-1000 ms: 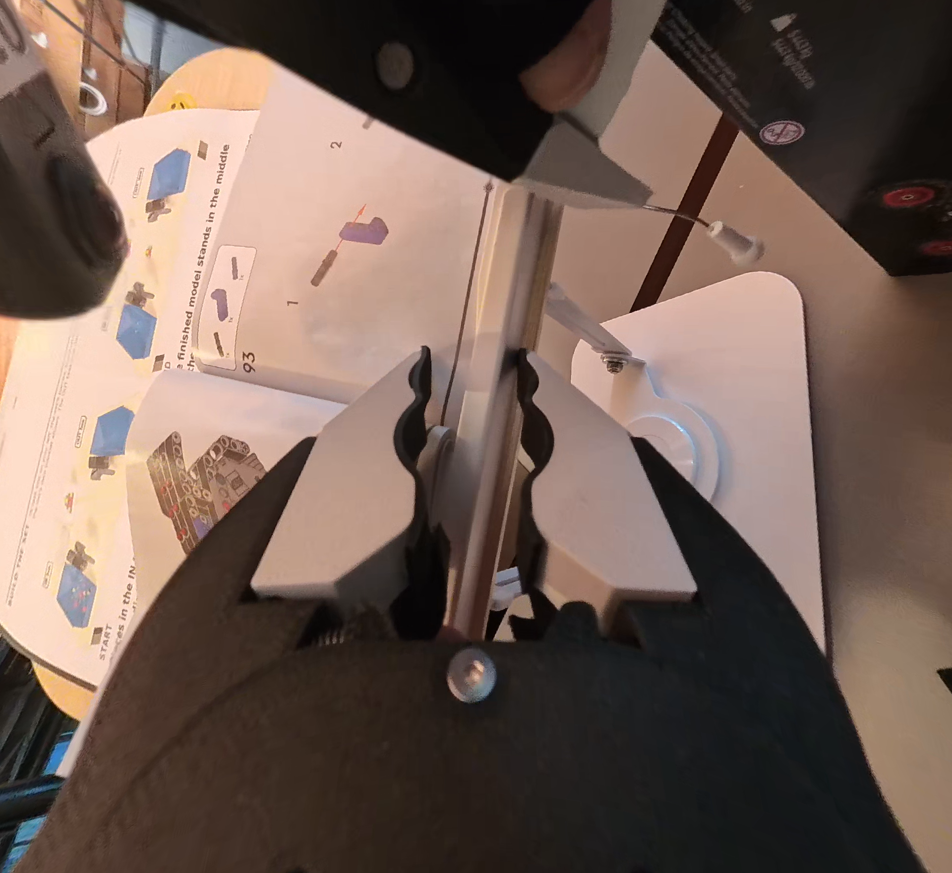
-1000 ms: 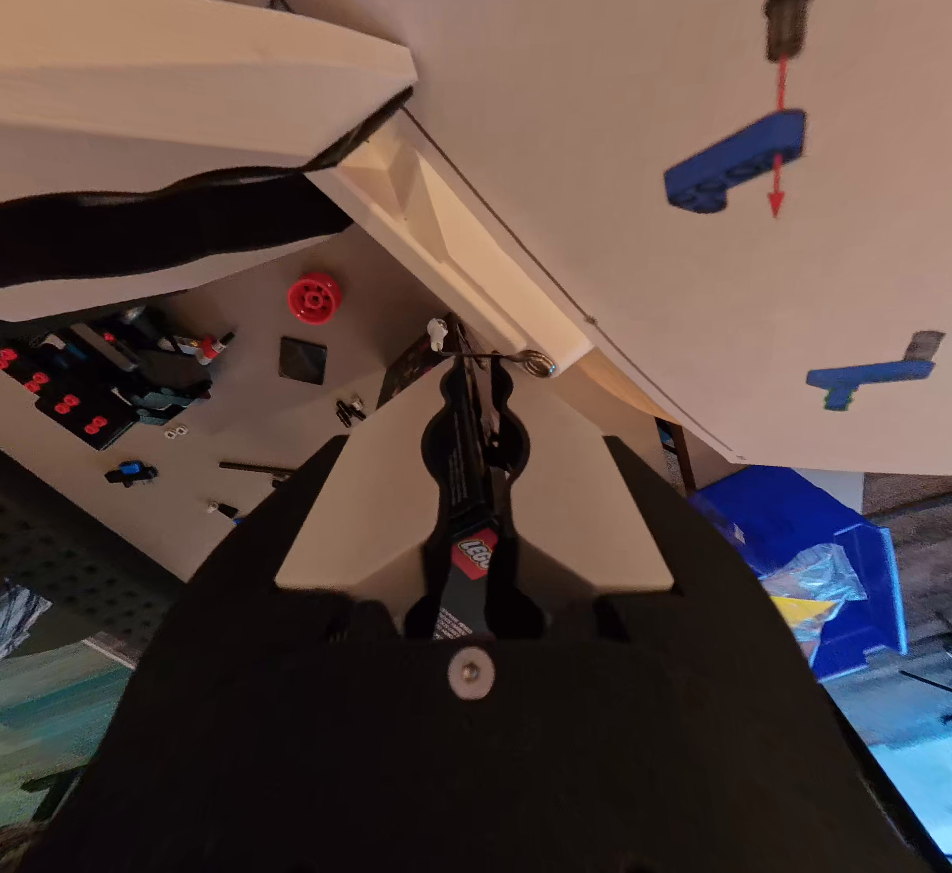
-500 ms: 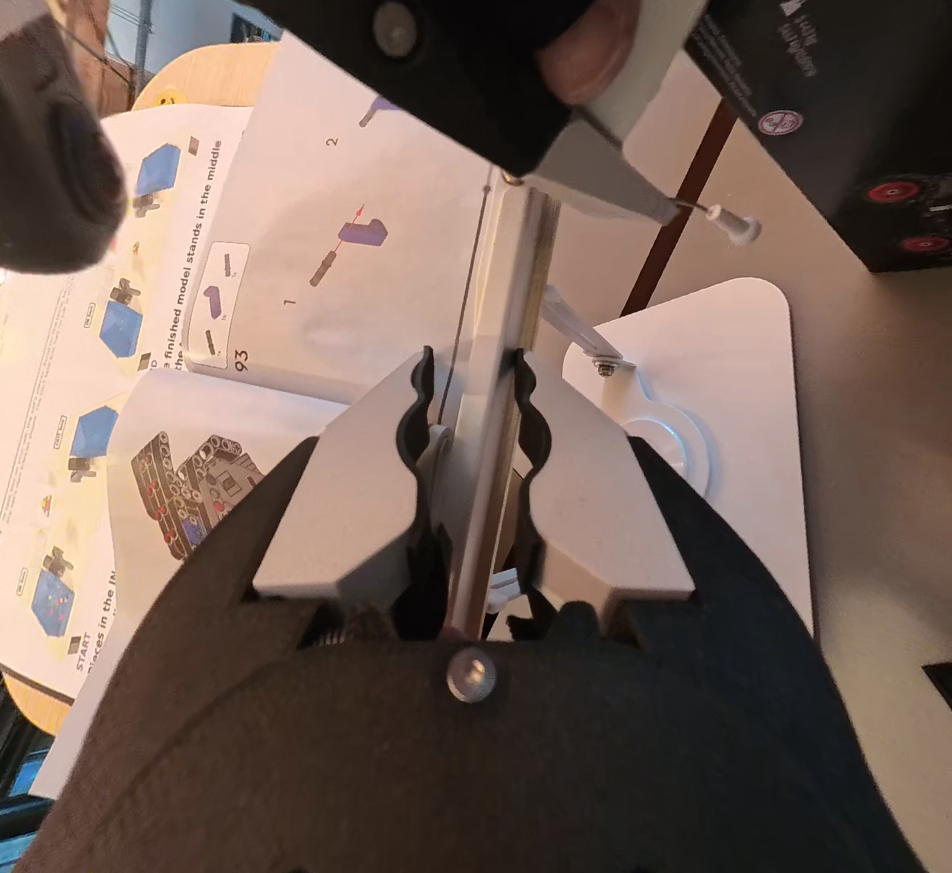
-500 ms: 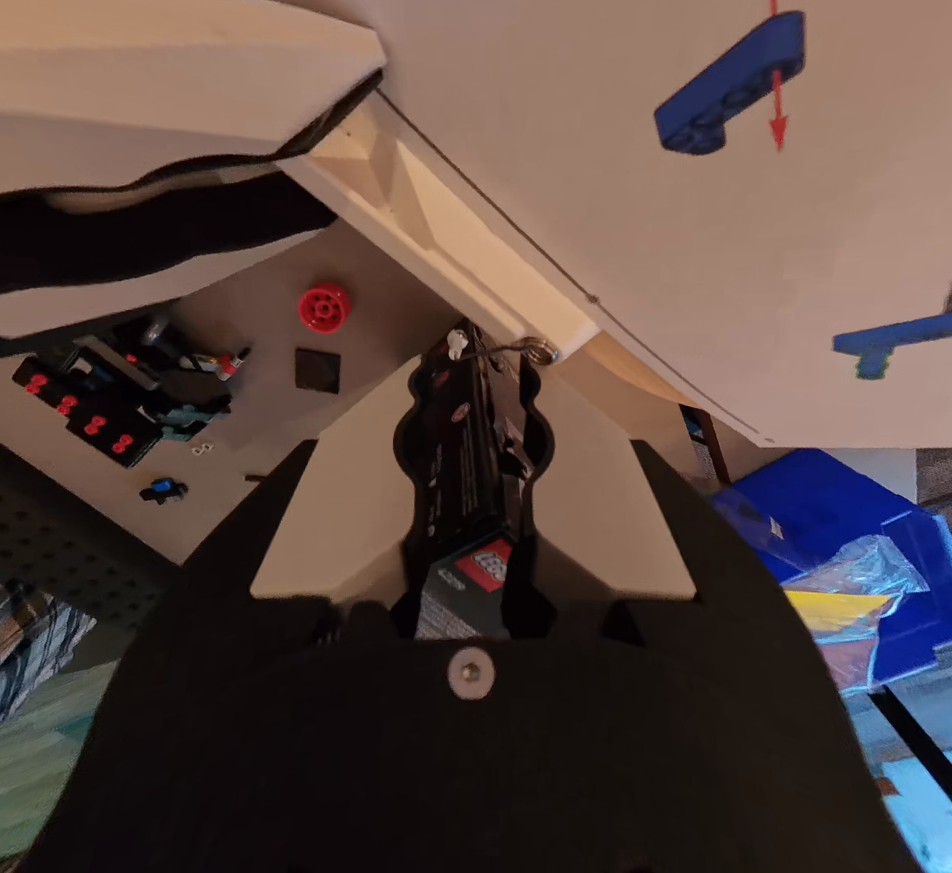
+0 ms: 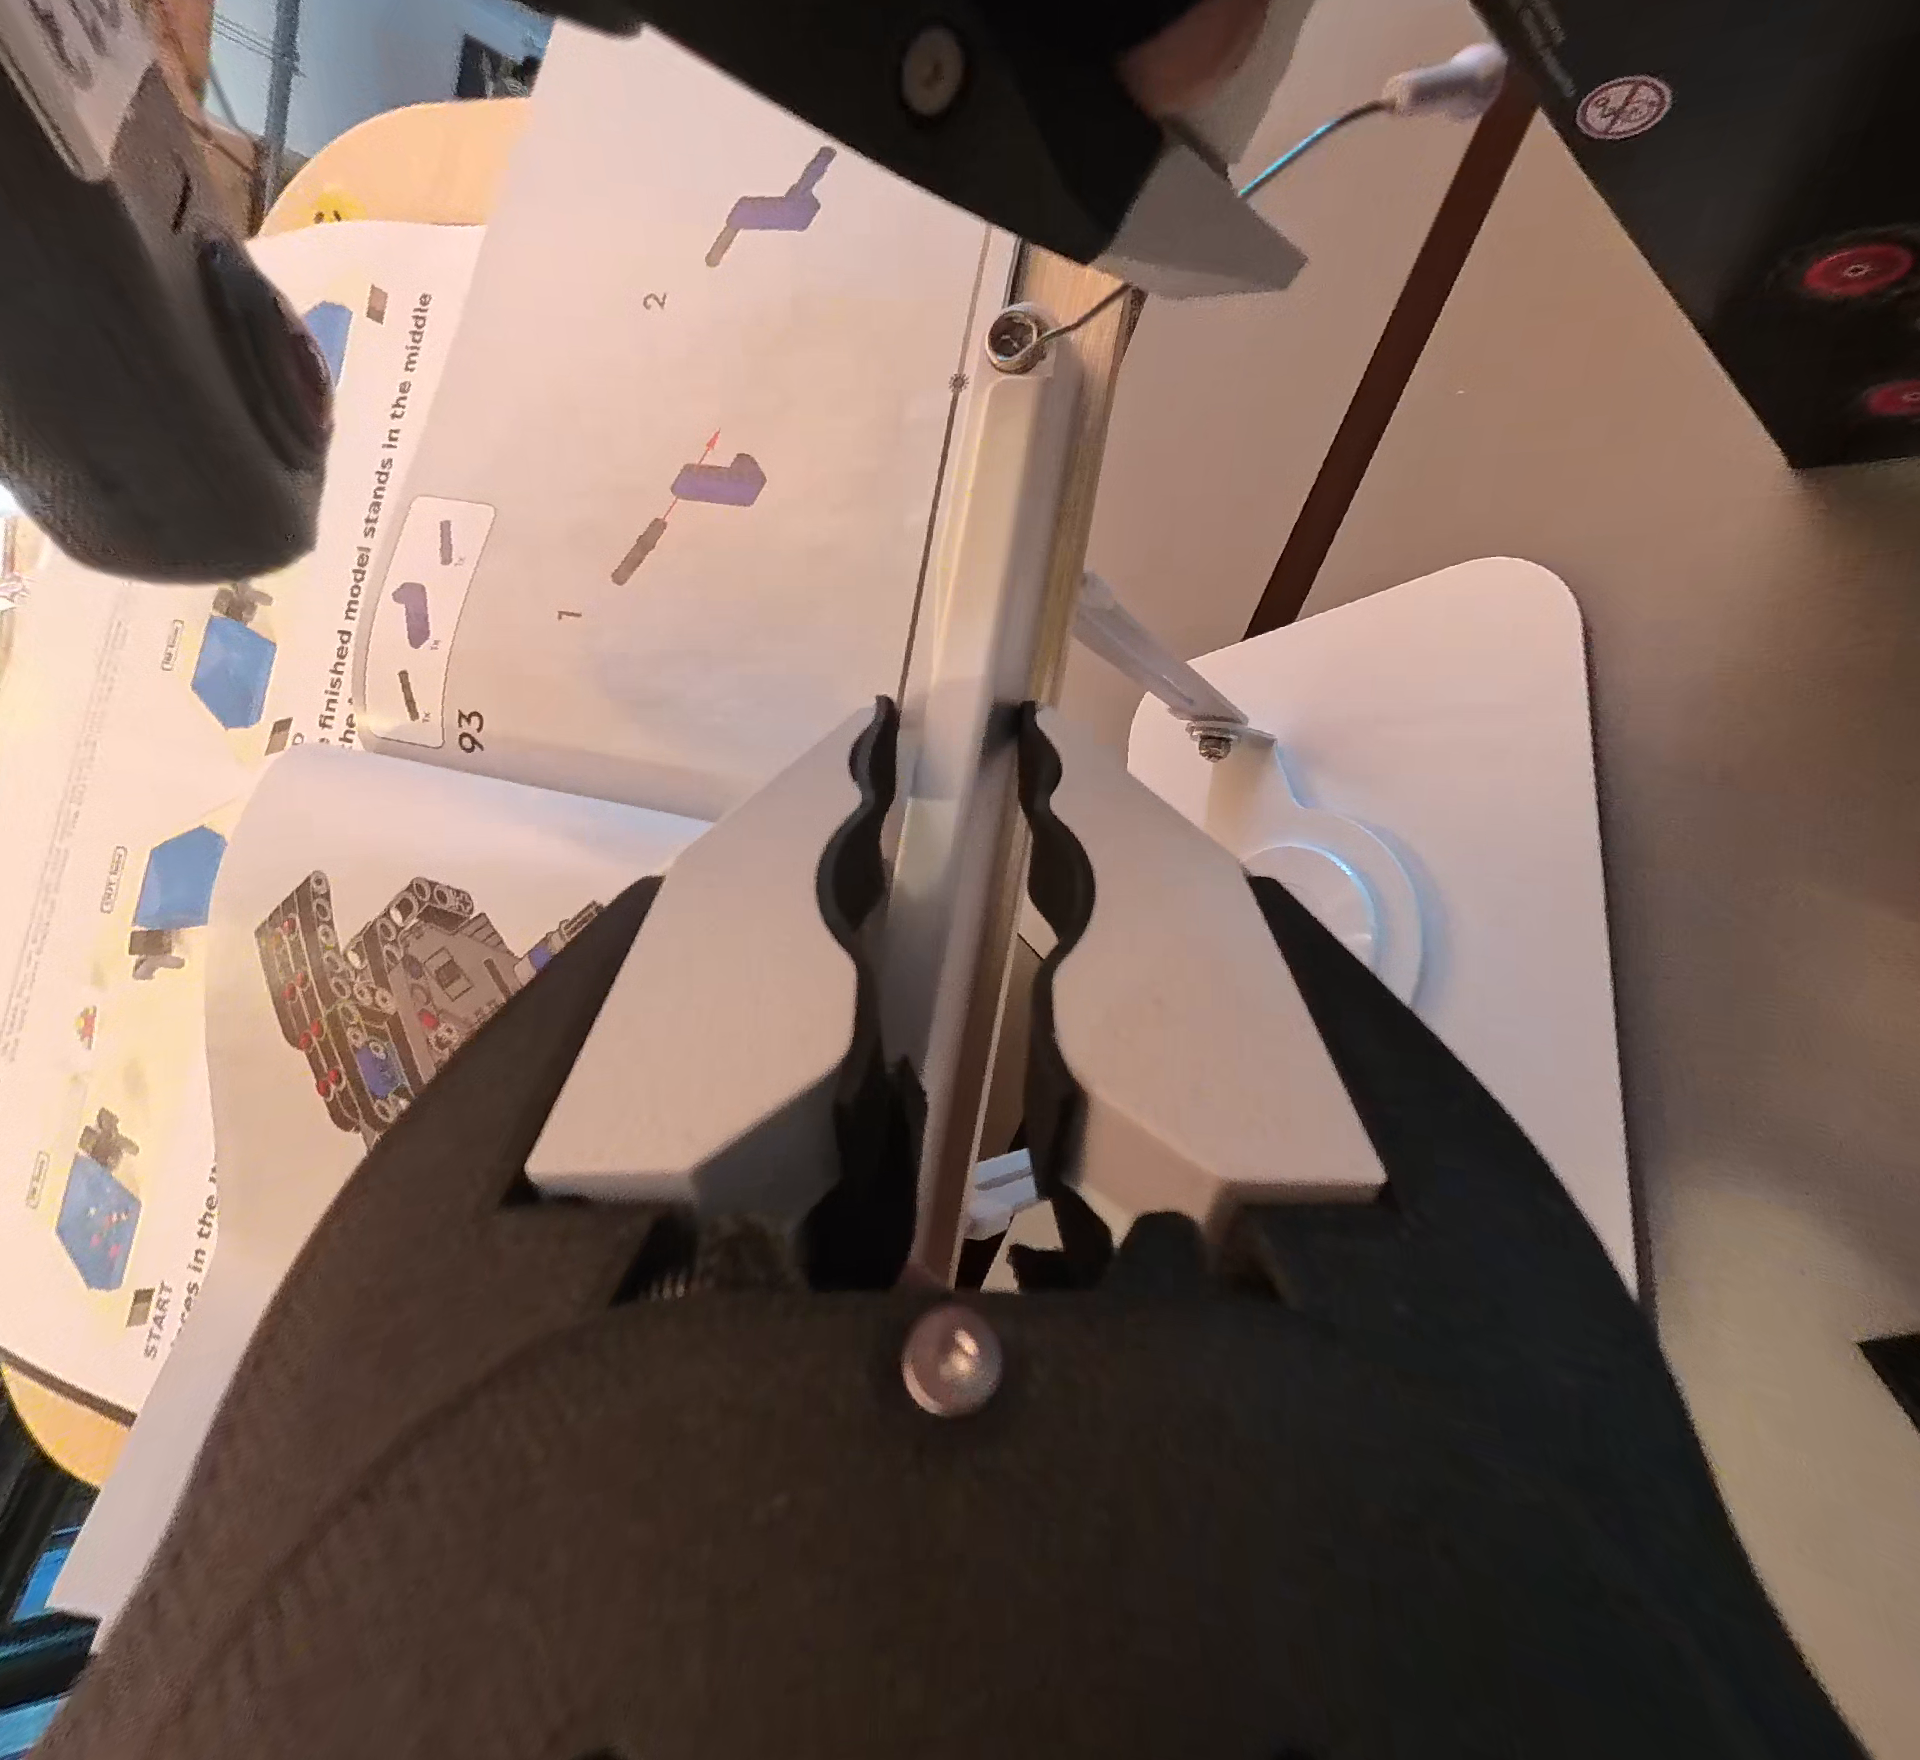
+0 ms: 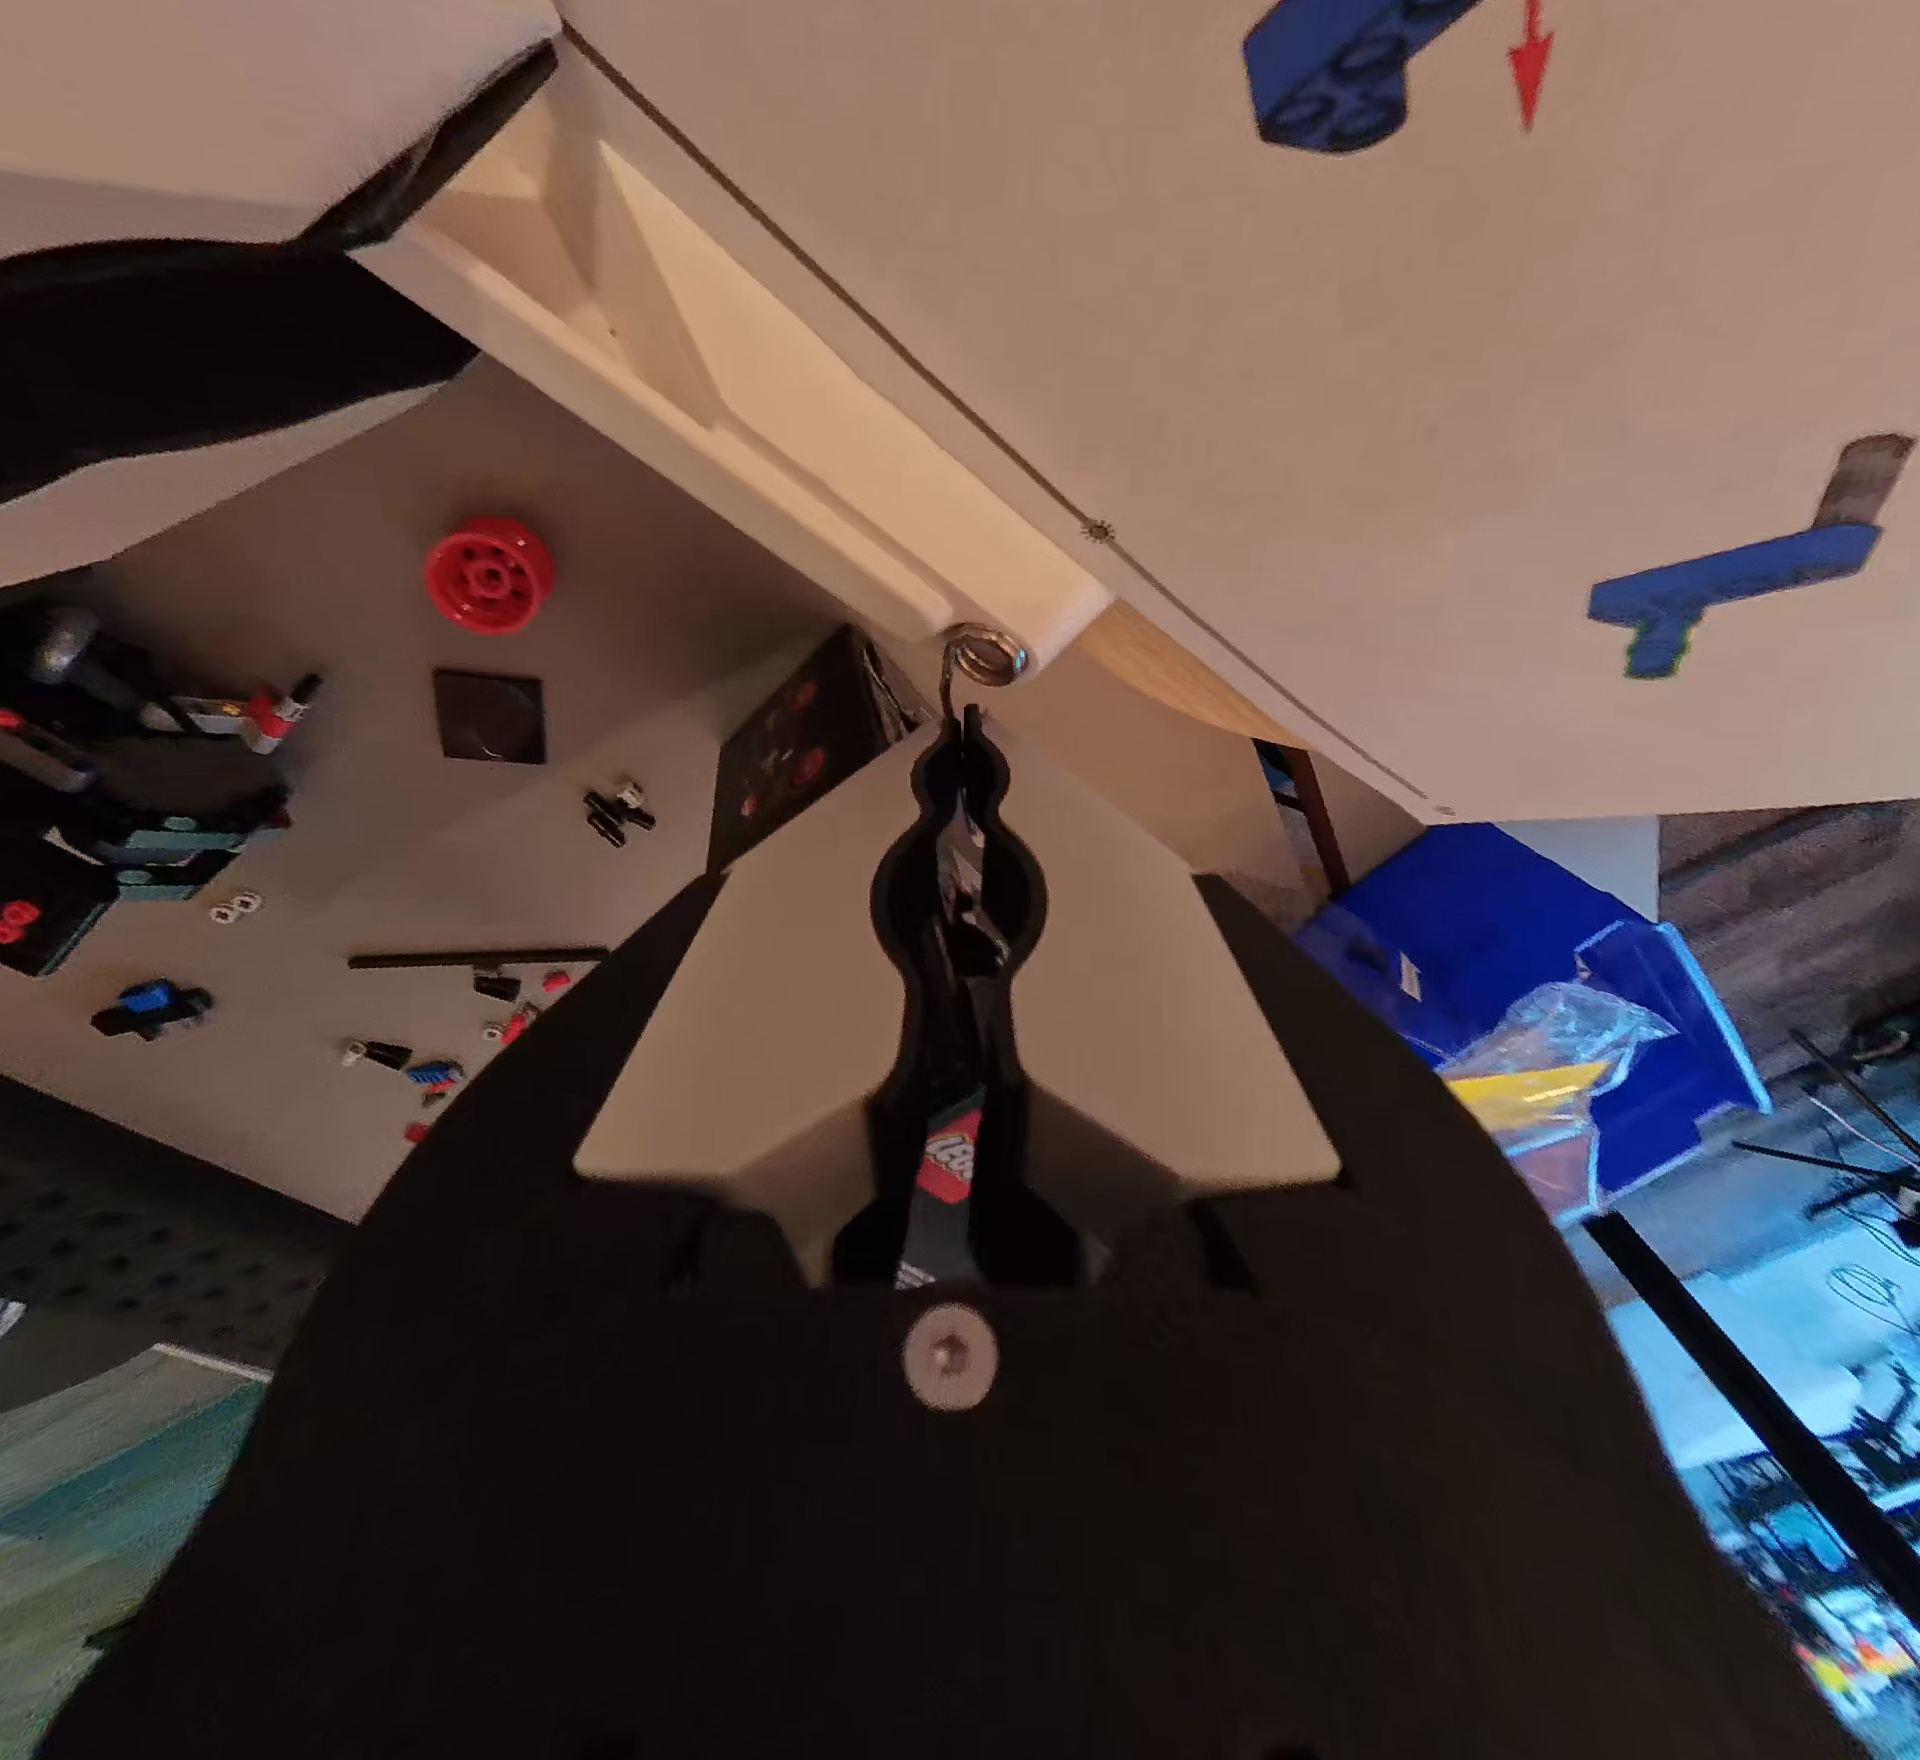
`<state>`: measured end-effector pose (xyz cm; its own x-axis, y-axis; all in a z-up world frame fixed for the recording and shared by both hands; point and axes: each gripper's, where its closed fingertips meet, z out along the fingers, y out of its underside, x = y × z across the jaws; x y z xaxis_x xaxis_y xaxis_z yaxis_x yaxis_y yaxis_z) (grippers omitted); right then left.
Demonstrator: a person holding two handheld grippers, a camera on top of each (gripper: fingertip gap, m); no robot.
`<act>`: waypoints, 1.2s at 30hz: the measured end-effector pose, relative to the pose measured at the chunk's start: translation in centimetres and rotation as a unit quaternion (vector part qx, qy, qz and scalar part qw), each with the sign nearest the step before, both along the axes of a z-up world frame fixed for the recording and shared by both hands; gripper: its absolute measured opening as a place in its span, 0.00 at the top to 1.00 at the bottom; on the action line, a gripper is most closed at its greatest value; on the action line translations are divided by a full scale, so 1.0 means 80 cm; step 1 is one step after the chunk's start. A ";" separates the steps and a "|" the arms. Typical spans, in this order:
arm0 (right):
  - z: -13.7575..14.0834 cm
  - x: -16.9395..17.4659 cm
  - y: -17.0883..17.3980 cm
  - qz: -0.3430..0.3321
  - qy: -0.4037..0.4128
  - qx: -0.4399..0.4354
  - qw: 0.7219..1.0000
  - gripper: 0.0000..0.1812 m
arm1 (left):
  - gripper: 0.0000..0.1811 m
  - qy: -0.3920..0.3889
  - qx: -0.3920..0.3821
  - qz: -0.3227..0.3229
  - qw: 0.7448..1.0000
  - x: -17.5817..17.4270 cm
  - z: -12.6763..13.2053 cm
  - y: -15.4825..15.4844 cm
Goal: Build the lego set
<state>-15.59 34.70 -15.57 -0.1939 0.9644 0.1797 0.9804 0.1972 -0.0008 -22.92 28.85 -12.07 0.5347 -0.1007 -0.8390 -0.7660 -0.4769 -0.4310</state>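
Observation:
My left gripper [image 5: 956, 723] is shut on the edge of the white book stand board [image 5: 997, 567]. The board carries the open instruction booklet [image 5: 675, 422]. My right gripper [image 6: 961, 734] is shut on the thin wire page holder just below its coil spring [image 6: 982, 650] at the board's corner. In the left wrist view the right gripper [image 5: 1195, 245] hangs over the same spring [image 5: 1013, 339]. The wire's white tip [image 5: 1444, 84] sticks out away from the page. The booklet page [image 6: 1247, 308] fills the top of the right wrist view.
The stand's white base plate [image 5: 1455, 775] lies on the table. A black set box [image 5: 1714, 152] stands beside it. A red wheel [image 6: 488, 576], a black square tile [image 6: 488, 713], a partly built dark model [image 6: 104, 775] and small loose parts [image 6: 416, 1056] lie on the table. A blue bin [image 6: 1507, 983] sits beyond. My hands' fingertips stand some 10 cm from each other.
My right gripper opened a little, then shut again on the wire near the spring. The wire's white tip has swung up, away from the page. My left gripper has kept its hold.

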 end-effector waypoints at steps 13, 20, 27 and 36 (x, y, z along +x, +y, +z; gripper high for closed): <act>0.021 0.003 0.029 0.105 -0.094 0.165 0.976 1.00 | 0.89 0.001 -0.006 0.001 1.000 -0.002 0.000 0.001; 0.042 -0.008 0.045 0.188 -0.143 0.284 0.929 0.98 | 0.89 0.005 -0.007 -0.001 1.000 -0.001 -0.001 0.002; 0.050 -0.020 0.048 0.210 -0.122 0.311 0.919 0.96 | 0.90 0.015 -0.003 -0.008 1.000 0.000 -0.002 0.004; 0.063 -0.040 0.049 0.237 0.008 0.332 0.913 0.89 | 0.90 0.020 0.003 -0.015 1.000 0.000 -0.001 0.007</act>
